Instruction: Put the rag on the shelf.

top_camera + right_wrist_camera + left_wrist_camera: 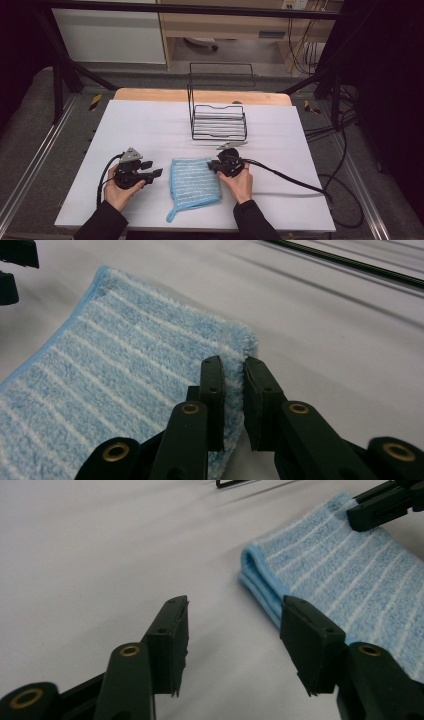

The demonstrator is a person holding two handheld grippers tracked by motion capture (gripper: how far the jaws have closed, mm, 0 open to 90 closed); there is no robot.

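A folded blue striped cloth (195, 182) lay flat on the white surface (150, 125), between the two hands and in front of a black wire rack (218, 121) that stood farther back. The right gripper (216, 166) had its jaws drawn nearly together over the cloth's far right corner; in the right gripper view (233, 371) the fluffy edge was pinched between them, so it had hold of the cloth there. The left gripper (155, 169) sat just beside the cloth's left edge with its jaws spread wide and nothing between them; the left gripper view (235, 625) showed bare surface in the gap and the layered fold of the cloth (320, 575) just beyond its right jaw. The step in hand seemed to be taking up the cloth by its two far corners, one side gripped and the other not yet. The next move would probably call for sliding the left gripper onto the near corner and closing before any lift, since a one-sided pull could drag the folds apart.
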